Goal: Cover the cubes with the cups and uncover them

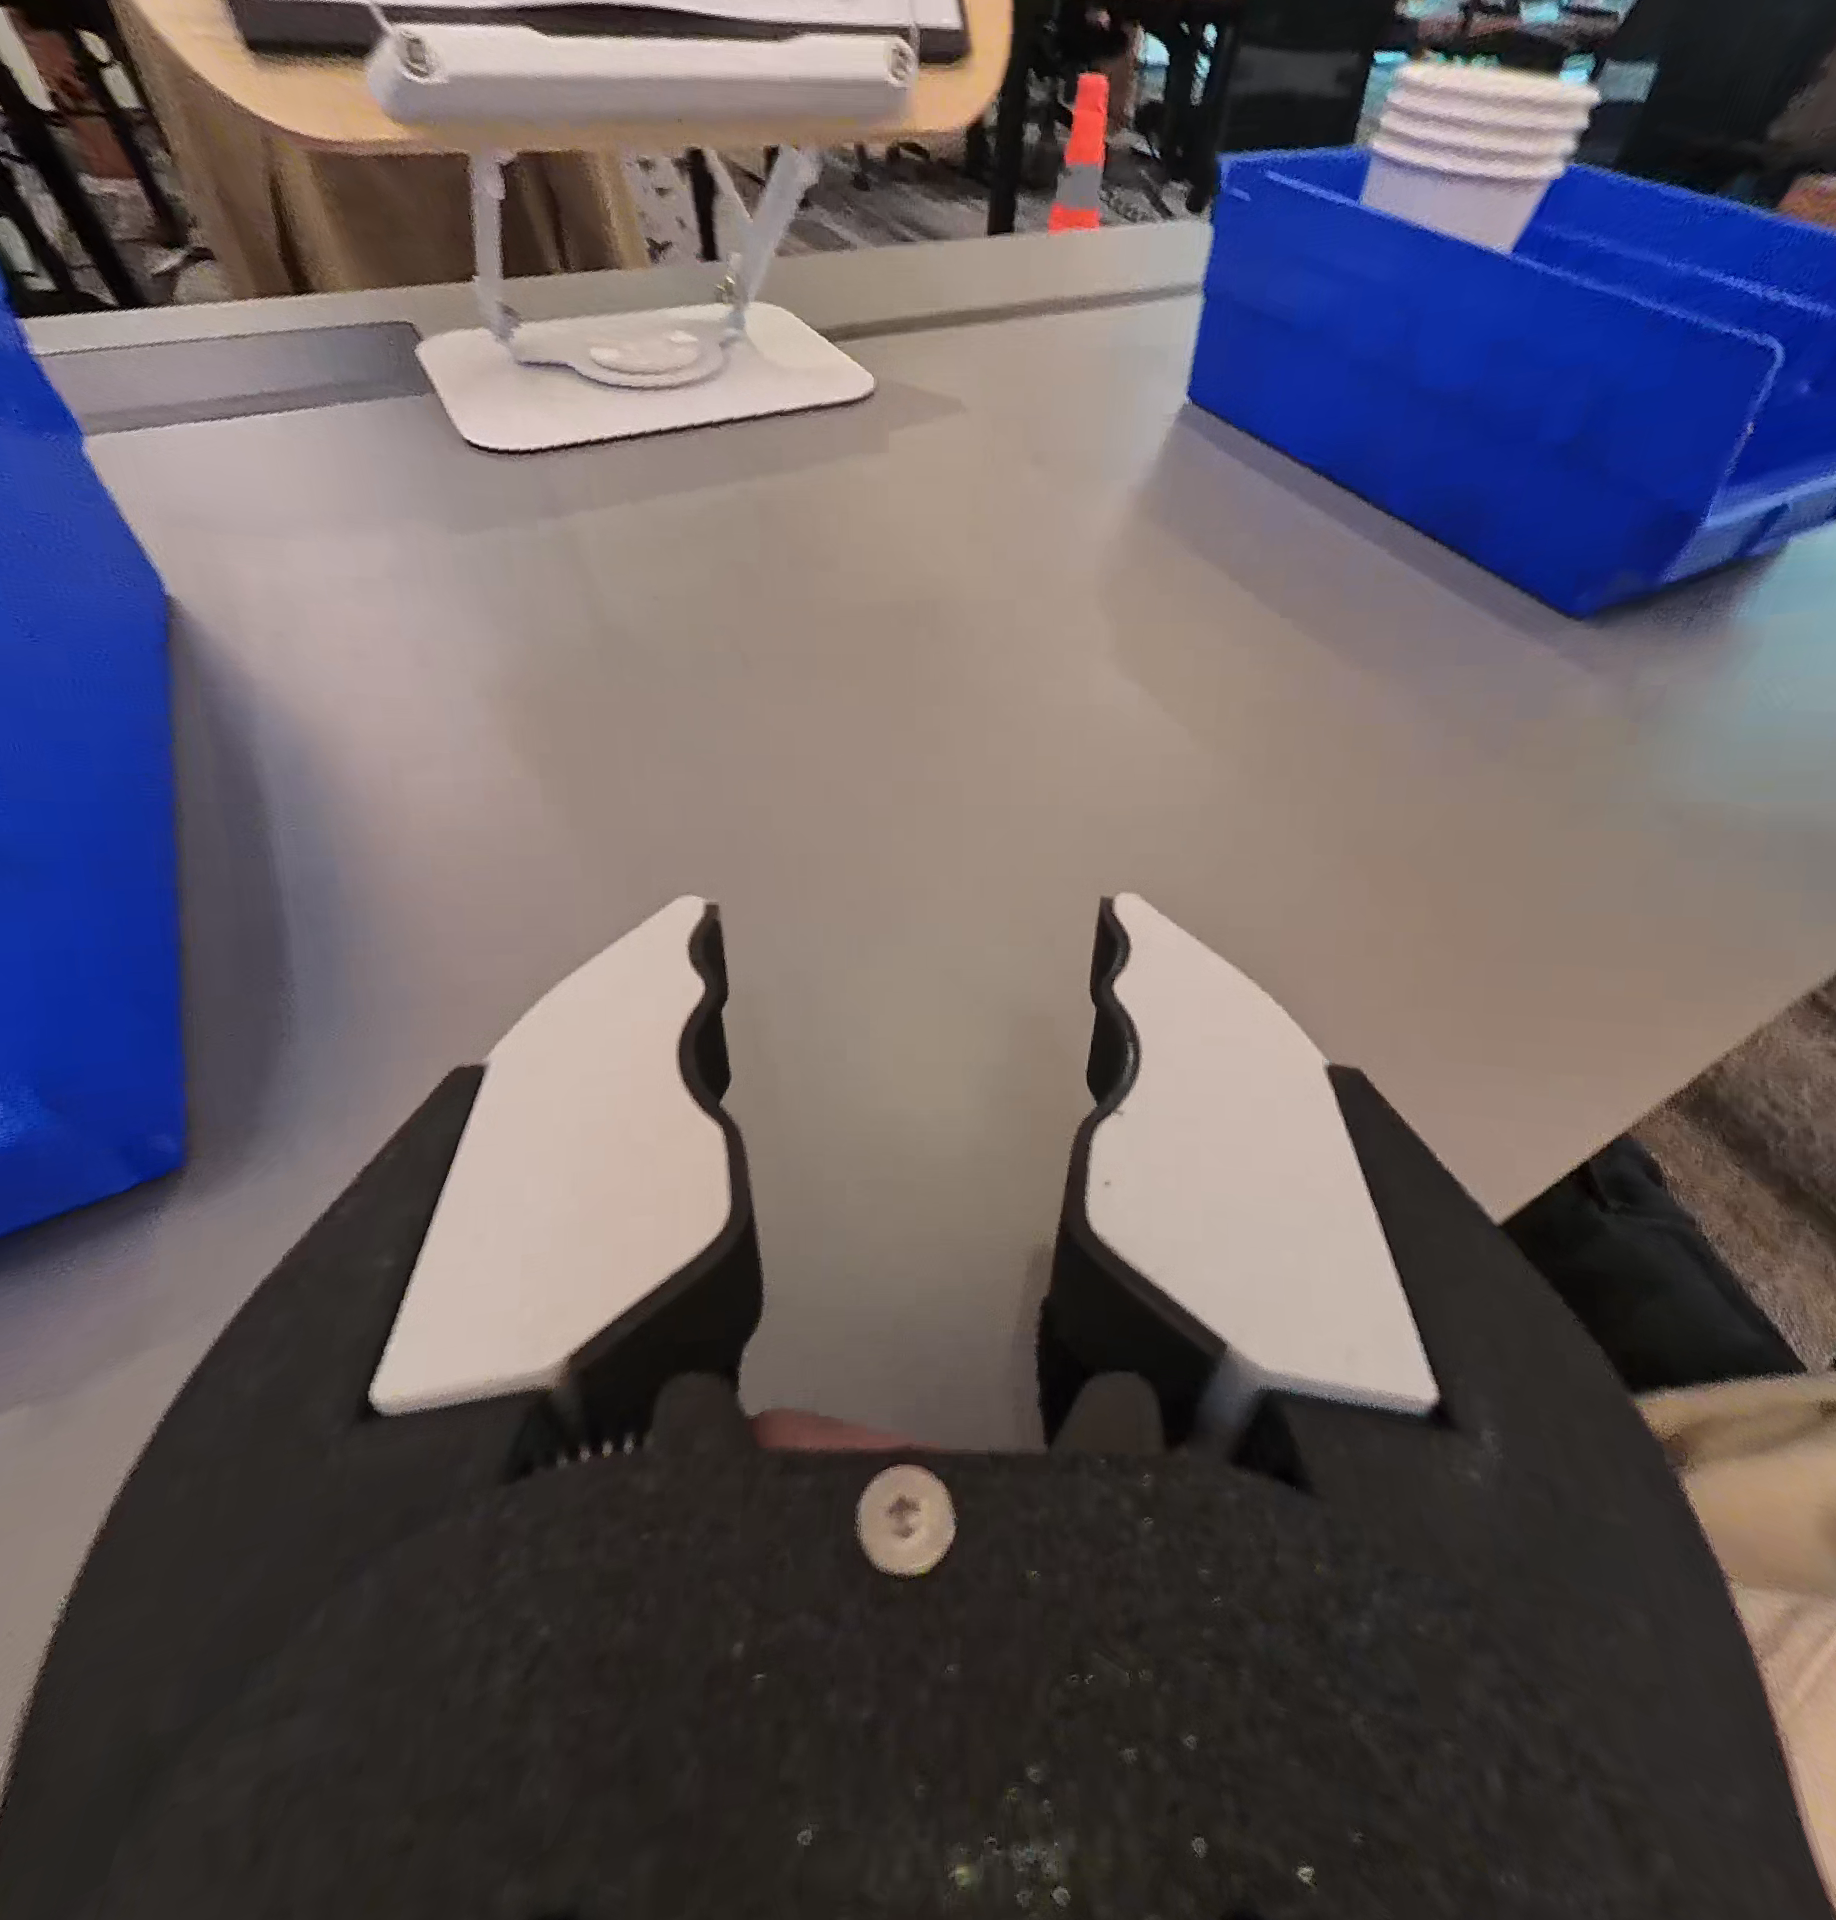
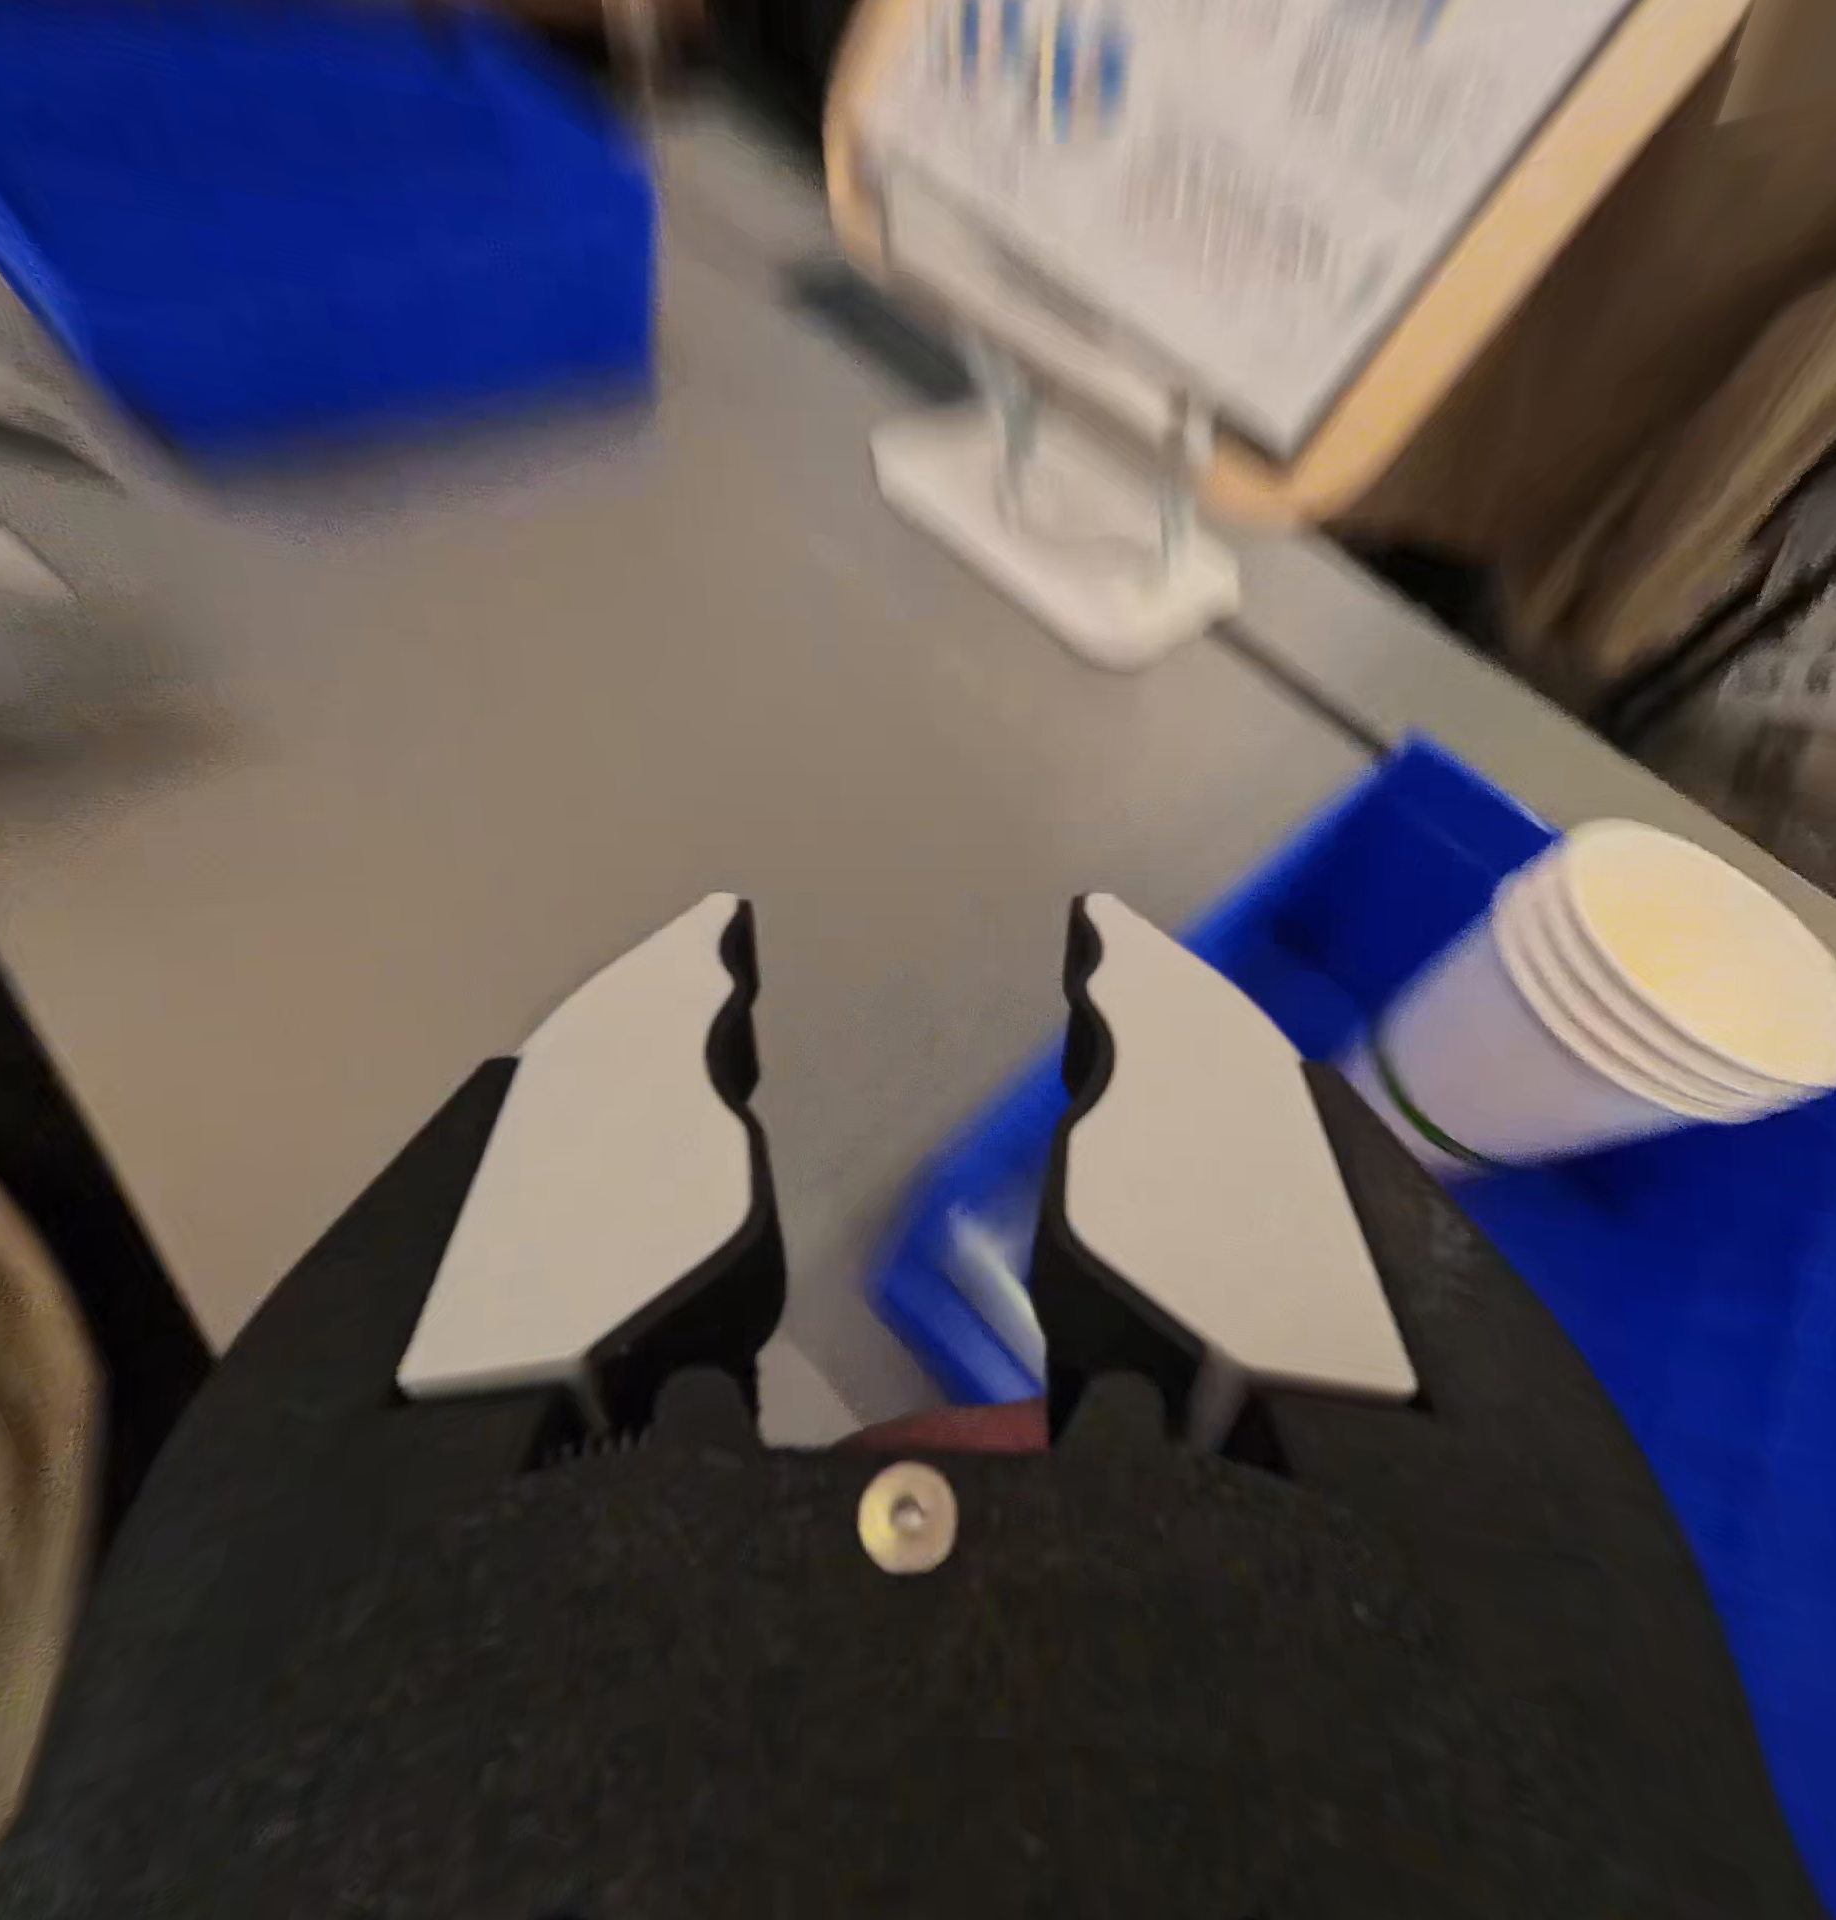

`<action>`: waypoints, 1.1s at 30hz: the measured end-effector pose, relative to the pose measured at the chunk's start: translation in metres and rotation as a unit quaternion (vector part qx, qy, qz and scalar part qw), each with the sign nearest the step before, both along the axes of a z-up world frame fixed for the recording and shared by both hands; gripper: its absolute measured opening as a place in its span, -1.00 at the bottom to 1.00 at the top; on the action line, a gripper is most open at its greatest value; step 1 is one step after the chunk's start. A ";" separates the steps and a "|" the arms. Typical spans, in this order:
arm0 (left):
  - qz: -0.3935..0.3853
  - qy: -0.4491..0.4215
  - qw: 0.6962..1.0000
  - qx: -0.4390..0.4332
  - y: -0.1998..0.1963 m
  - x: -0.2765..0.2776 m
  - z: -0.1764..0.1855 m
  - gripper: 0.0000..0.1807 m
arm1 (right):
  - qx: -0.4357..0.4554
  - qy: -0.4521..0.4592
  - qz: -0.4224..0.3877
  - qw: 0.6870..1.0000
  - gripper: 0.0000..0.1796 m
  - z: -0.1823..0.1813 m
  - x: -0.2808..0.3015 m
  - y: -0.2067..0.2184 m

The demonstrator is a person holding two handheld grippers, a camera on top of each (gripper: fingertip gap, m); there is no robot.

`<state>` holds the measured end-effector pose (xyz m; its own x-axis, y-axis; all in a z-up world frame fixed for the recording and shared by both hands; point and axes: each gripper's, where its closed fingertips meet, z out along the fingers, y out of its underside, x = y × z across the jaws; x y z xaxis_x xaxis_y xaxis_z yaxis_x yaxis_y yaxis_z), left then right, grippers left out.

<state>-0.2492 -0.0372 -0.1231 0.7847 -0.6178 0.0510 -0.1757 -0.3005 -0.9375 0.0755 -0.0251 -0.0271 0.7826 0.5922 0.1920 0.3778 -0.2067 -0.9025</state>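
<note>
Left wrist view, item one: left gripper (image 1: 909,914), fingers spread apart and empty, over the bare middle of the grey bench (image 1: 893,644). Item two: stack of white paper cups (image 1: 1465,156), nested, standing mouth-down in a blue bin (image 1: 1465,416) at the far right corner of the bench. Item three: second blue bin (image 1: 52,779) along the left edge, contents hidden. Item four: white stand (image 1: 644,364) at the far edge, carrying a wooden board (image 1: 602,114) with a printed sheet. Right wrist view, heavily blurred: right gripper (image 2: 909,920), fingers likewise apart and holding nothing, close beside the cups (image 2: 1620,997) — here seen leaning in the bin (image 2: 1361,862), flat bases toward the camera, a thin green line around the lowest visible one. Cubes: none visible in either view; possibly inside a bin, cannot tell. Handling, as judged: cups very light, thin-walled, easily crushed or dented; nested ones likely to cling and lift together. Best hold — across the side wall of the outermost cup, near its stiffer base end, with a gentle squeeze. Markings: no brand or label seen on the cups; the sheet on the board carries print, too blurred or cropped to make out.
</note>
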 end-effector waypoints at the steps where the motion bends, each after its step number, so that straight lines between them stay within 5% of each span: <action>1: 0.010 -0.005 1.000 0.002 0.002 -0.004 0.001 -0.25 | 0.040 0.082 -0.010 0.996 -0.40 0.011 -0.019 -0.012; 5: 0.050 -0.007 0.999 0.008 0.013 -0.019 0.000 -0.25 | 0.084 0.267 -0.065 0.958 -0.38 -0.013 -0.066 -0.041; 13: 0.067 0.022 0.997 0.027 0.012 -0.025 0.000 -0.31 | 0.081 0.154 -0.091 0.981 -0.34 -0.071 -0.111 -0.046; 20: 0.079 0.024 0.996 0.019 0.017 -0.028 -0.009 -0.32 | 0.101 0.110 -0.078 0.986 -0.34 -0.073 -0.121 -0.054; 27: 0.095 0.049 0.994 0.003 0.020 -0.031 -0.020 -0.31 | 0.084 0.121 -0.135 0.980 -0.30 -0.070 -0.086 -0.045; 33: 0.089 0.057 0.994 -0.005 0.019 -0.030 -0.023 -0.30 | 0.074 0.176 -0.308 0.932 -0.24 -0.065 0.019 -0.035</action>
